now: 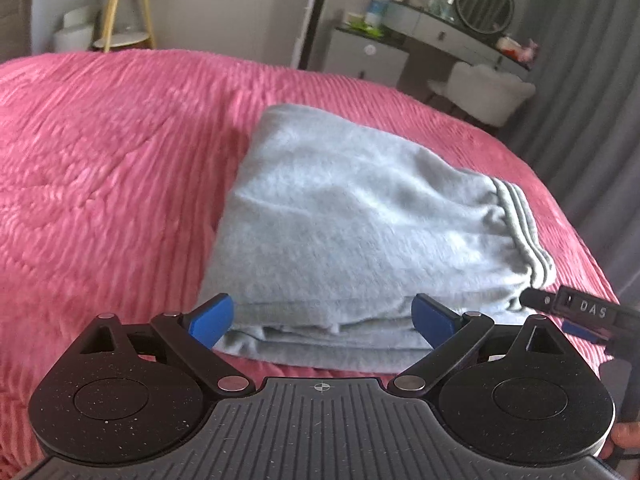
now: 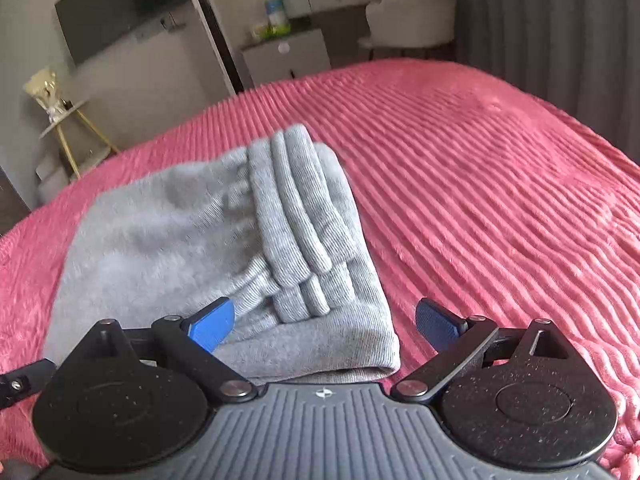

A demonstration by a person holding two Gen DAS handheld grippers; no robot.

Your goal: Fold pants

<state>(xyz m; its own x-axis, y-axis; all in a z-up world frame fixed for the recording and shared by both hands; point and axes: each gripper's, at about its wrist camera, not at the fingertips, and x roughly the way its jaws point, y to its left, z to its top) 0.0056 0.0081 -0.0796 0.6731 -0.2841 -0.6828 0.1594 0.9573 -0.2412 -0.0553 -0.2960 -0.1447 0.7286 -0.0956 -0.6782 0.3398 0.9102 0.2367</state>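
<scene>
The grey pants point(image 1: 352, 232) lie folded into a compact stack on the pink bed; they also show in the right wrist view point(image 2: 208, 248), with the ribbed waistband point(image 2: 304, 232) on top at the right end. My left gripper point(image 1: 322, 322) is open, its blue pads point(image 1: 212, 322) spread on either side of the stack's near edge, holding nothing. My right gripper point(image 2: 324, 326) is open and empty at the near right corner of the stack. Part of the right gripper point(image 1: 576, 308) shows at the right edge of the left wrist view.
The pink ribbed bedspread point(image 1: 120, 160) covers the whole bed point(image 2: 500, 200). Beyond it stand a small yellow-legged side table point(image 1: 124, 12), a vanity desk with a round mirror point(image 1: 484, 4), a white chair point(image 1: 488, 92) and grey curtains point(image 1: 592, 80).
</scene>
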